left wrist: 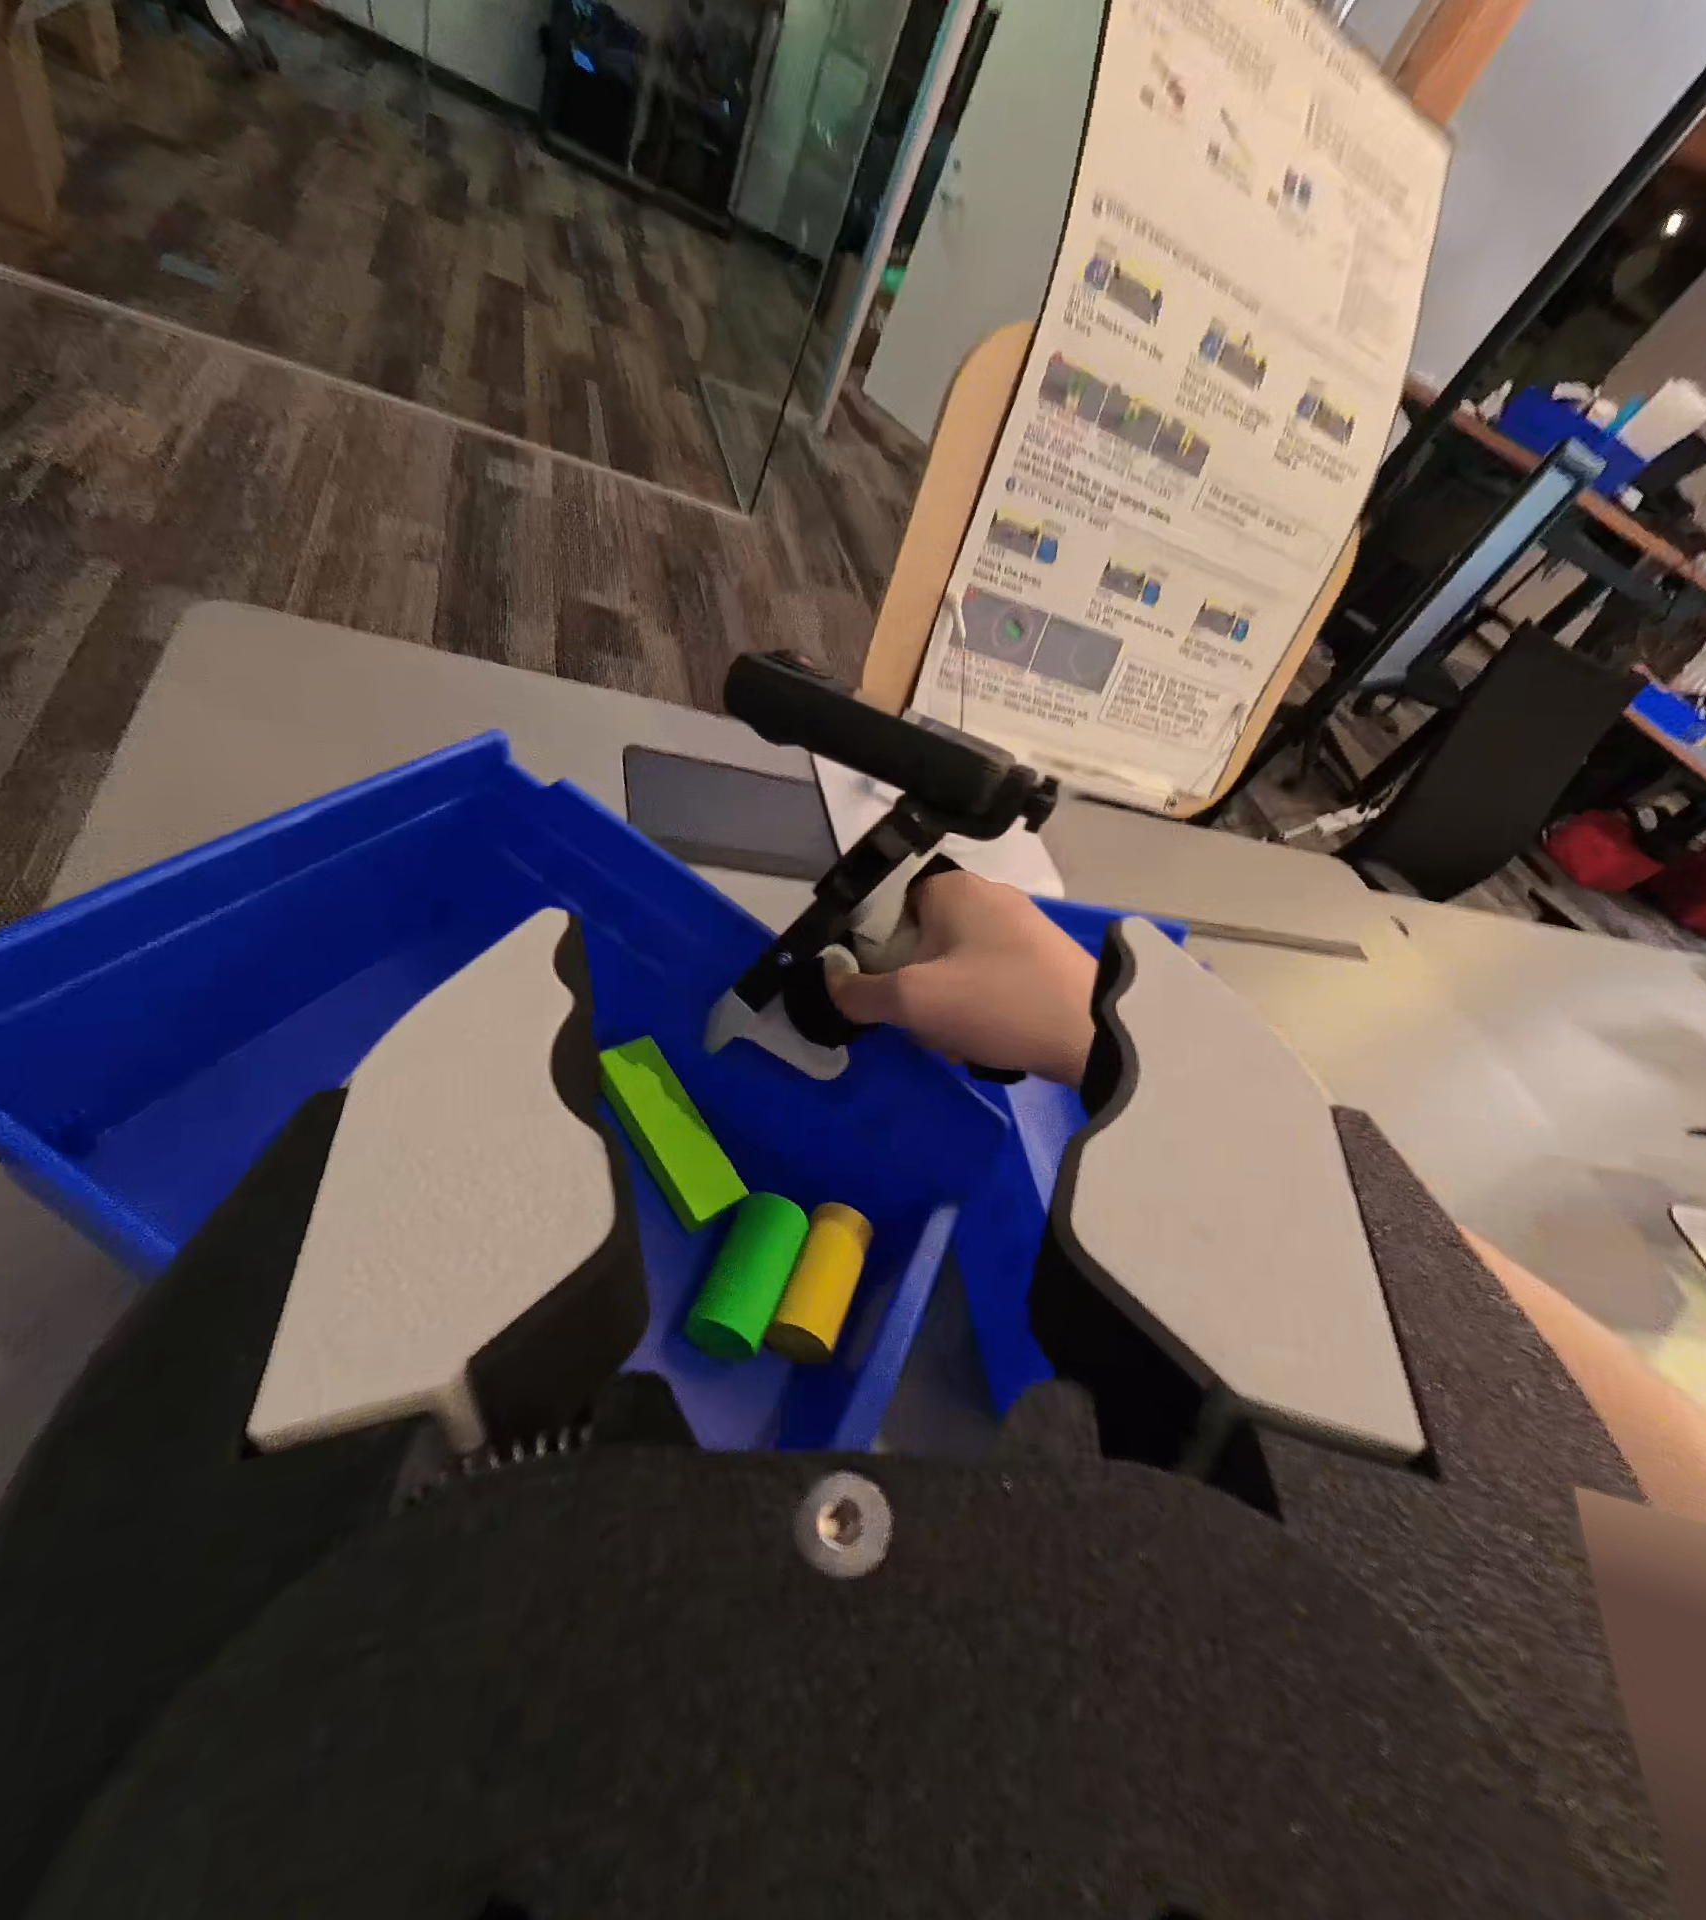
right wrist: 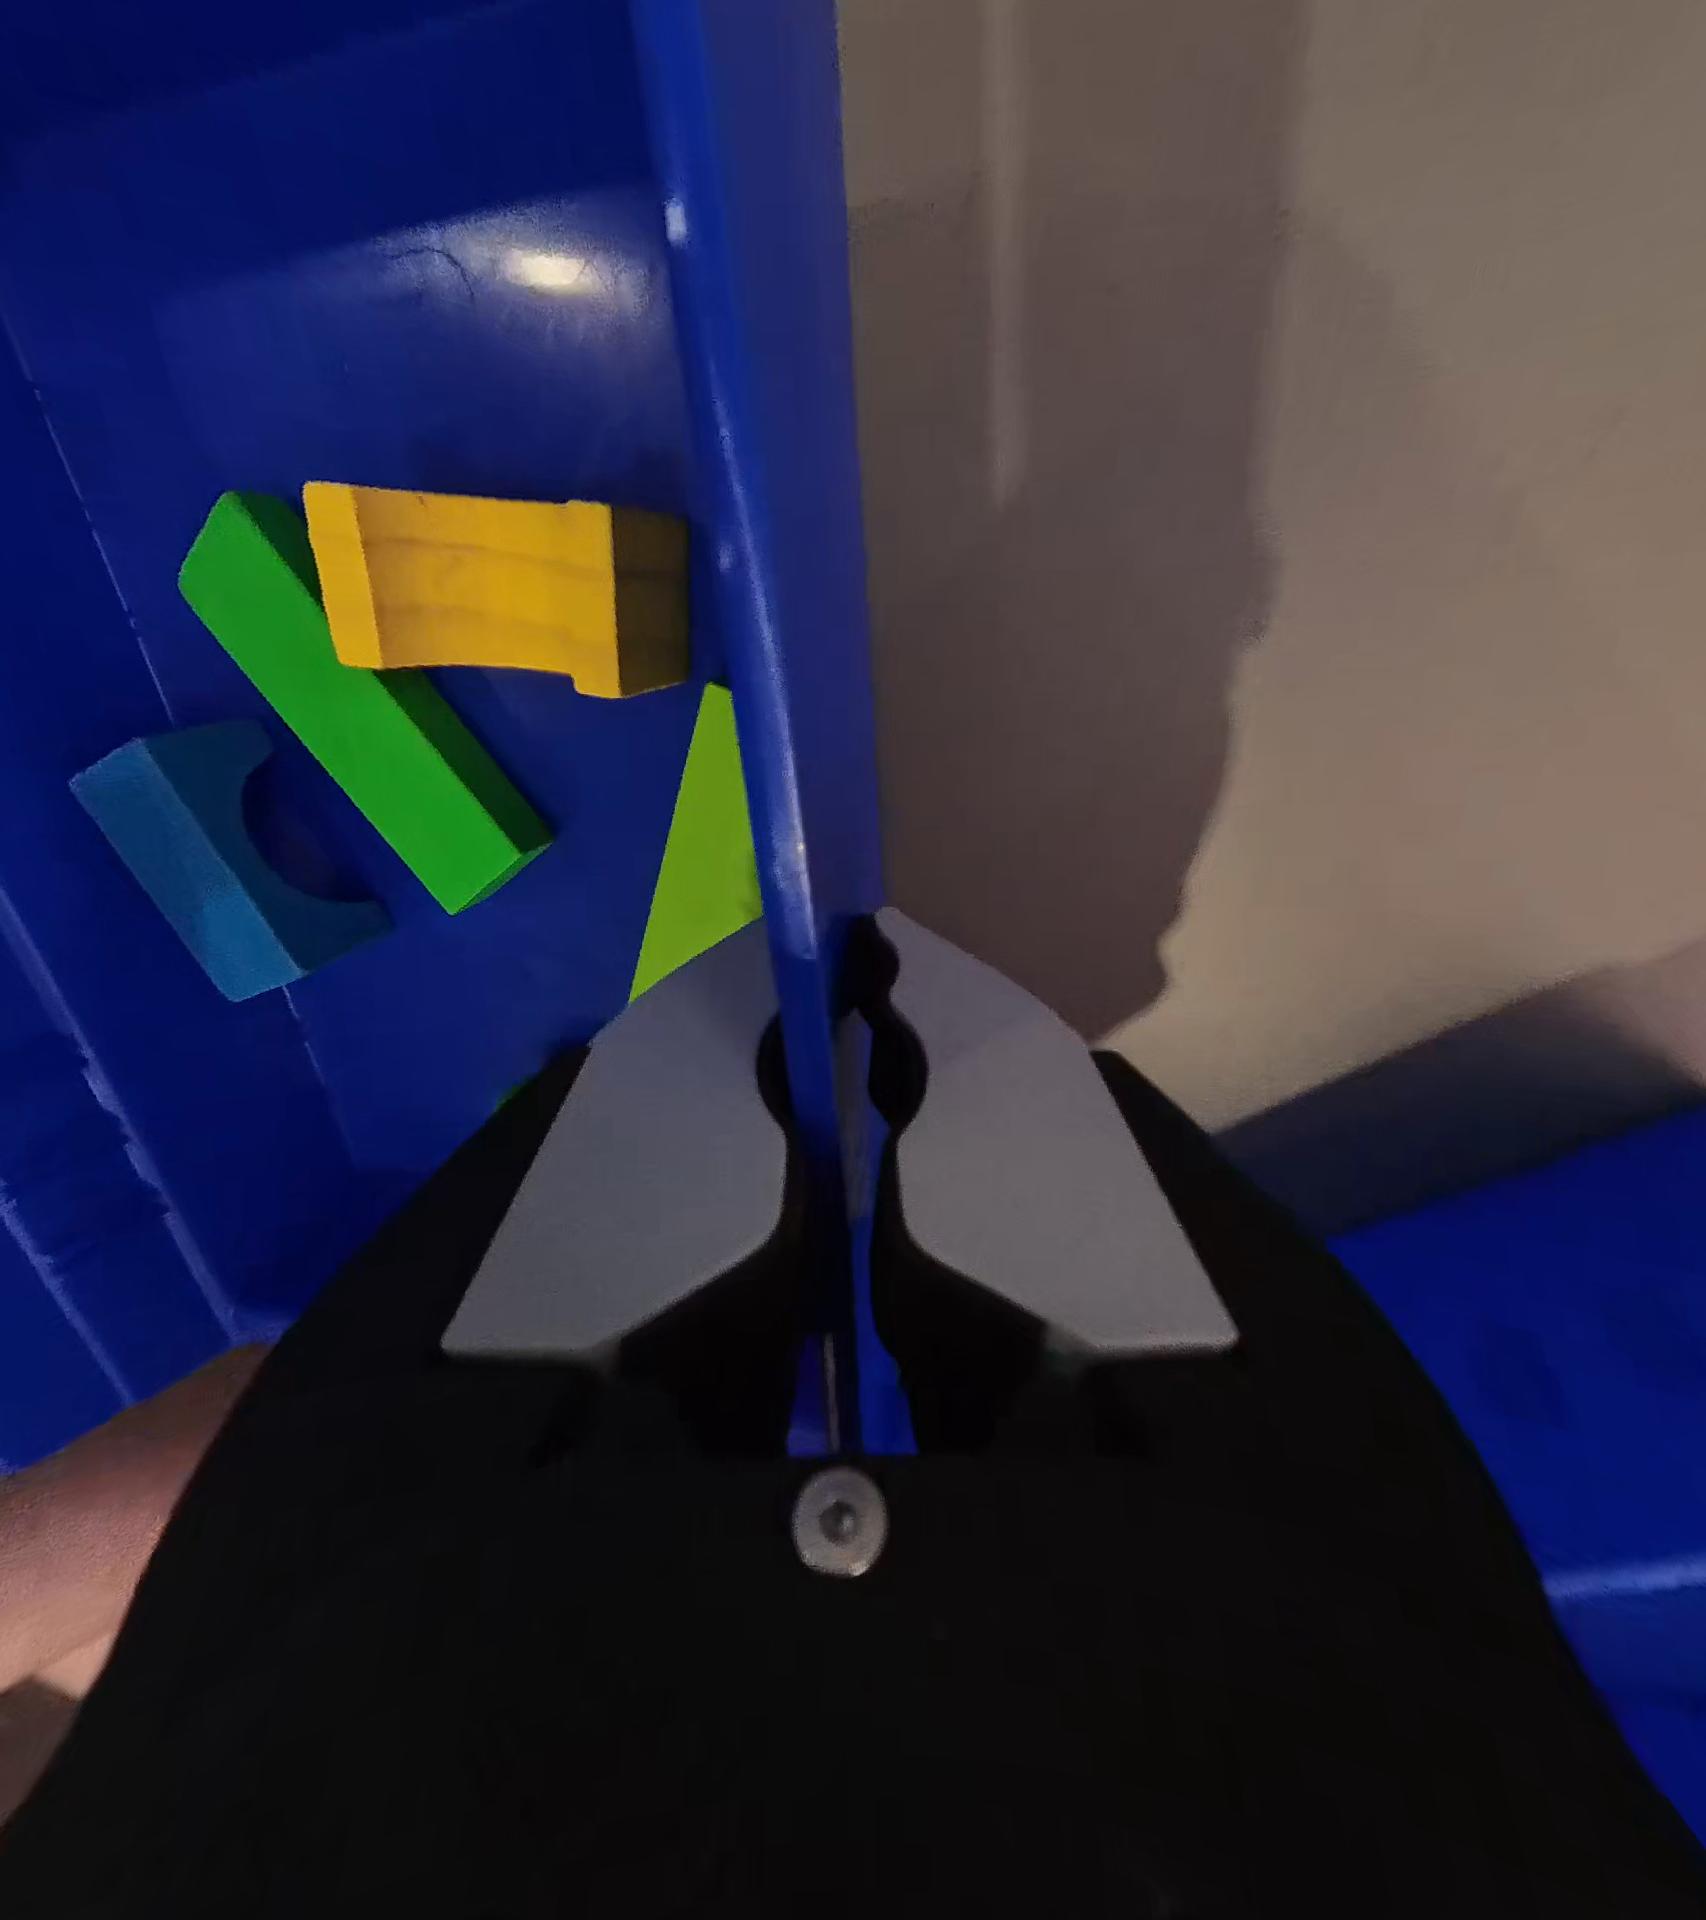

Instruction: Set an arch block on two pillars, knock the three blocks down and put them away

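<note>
So the right tool (right wrist: pixel 833 1029) is clamped tight on the side wall of the blue bin (right wrist: pixel 735 436), one finger inside and one outside, wall pinched between them. The left tool (left wrist: pixel 833 1049) hangs above the same bin with its fingers spread wide and nothing between them. From the left wrist view you can see a light green bar block (left wrist: pixel 670 1130) lying flat in the bin, with a green cylinder (left wrist: pixel 747 1276) and a yellow cylinder (left wrist: pixel 821 1283) side by side just below it, touching each other. The right wrist view shows more blocks on the bin floor: a yellow arch block (right wrist: pixel 496 587), a darker green bar (right wrist: pixel 361 707) partly under it, and a blue arch block (right wrist: pixel 215 862) next to that. The bin sits on a grey table (left wrist: pixel 1451 997), and there's an instruction poster (left wrist: pixel 1192 436) standing behind it
</note>
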`<action>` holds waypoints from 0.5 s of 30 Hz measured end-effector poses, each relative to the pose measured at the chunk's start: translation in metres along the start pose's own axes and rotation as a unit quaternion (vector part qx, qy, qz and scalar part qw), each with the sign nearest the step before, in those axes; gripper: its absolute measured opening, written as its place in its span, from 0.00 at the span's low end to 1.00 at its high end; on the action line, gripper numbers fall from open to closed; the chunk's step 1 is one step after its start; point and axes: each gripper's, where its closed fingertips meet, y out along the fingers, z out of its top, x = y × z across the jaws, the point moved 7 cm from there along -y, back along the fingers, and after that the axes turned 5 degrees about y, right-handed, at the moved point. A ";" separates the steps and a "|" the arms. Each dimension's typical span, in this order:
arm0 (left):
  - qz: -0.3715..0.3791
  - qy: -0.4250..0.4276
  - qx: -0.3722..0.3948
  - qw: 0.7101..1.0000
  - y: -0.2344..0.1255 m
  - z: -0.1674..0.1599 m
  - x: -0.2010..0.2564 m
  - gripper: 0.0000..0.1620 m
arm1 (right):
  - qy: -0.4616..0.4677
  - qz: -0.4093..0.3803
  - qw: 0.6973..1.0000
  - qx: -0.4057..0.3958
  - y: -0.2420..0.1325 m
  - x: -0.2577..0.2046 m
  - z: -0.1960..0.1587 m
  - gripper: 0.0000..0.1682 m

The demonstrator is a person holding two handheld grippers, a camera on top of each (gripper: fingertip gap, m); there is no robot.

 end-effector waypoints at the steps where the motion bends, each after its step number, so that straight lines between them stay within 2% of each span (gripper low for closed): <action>1: 0.001 0.001 -0.017 1.000 0.004 -0.003 -0.001 0.57 | 0.013 0.001 1.000 0.007 0.010 0.005 0.000 0.04; 4: 0.015 0.009 -0.058 0.998 0.014 -0.009 -0.008 0.58 | 0.060 0.006 0.998 0.025 0.032 0.021 -0.003 0.06; 6: 0.032 0.015 -0.066 0.997 0.016 -0.010 -0.014 0.58 | 0.073 0.029 0.996 0.034 0.030 0.023 -0.005 0.11; 7: 0.045 0.016 -0.071 0.996 0.016 -0.011 -0.017 0.58 | 0.063 0.030 0.997 0.046 0.023 0.023 -0.004 0.10; 10: 0.100 0.019 -0.123 0.987 0.017 -0.022 -0.039 0.58 | 0.003 0.019 0.991 0.130 -0.025 0.022 -0.008 0.12; 12: 0.141 0.001 -0.182 0.973 0.018 -0.037 -0.061 0.57 | -0.036 -0.022 0.978 0.203 -0.070 0.027 -0.027 0.20; 13: 0.154 -0.014 -0.218 0.964 0.019 -0.046 -0.072 0.54 | -0.049 -0.061 0.970 0.231 -0.092 0.036 -0.043 0.23; 15: 0.165 -0.048 -0.283 0.944 0.024 -0.066 -0.094 0.54 | -0.049 -0.170 0.949 0.261 -0.127 0.069 -0.082 0.31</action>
